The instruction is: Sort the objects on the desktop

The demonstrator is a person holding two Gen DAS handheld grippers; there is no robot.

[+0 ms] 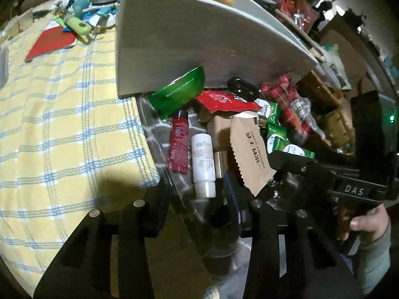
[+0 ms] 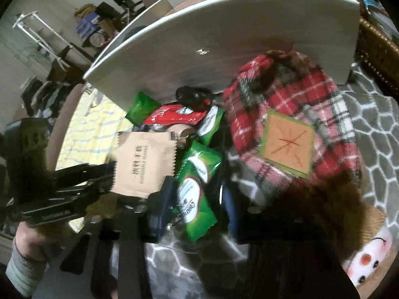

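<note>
Yellow checked tablecloth [image 1: 62,129]; grey patterned mat [image 2: 374,164]; snowman toy [image 2: 369,259].

Clear tub [image 1: 159,147] just before the box wall [image 1: 189,49], tube [image 1: 178,144] and bottle [image 1: 203,164] side by side in the tub, sachet [image 1: 245,154] right of the bottle, wrapped snacks [image 2: 197,199] right of the sachet, plaid pouch [image 2: 294,124] rightmost, clutter [image 1: 82,12] far left on the cloth [image 1: 62,124].

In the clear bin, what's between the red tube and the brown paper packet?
White bottle and a shiny metallic cylinder, side by side; left wrist view shows it.
</note>
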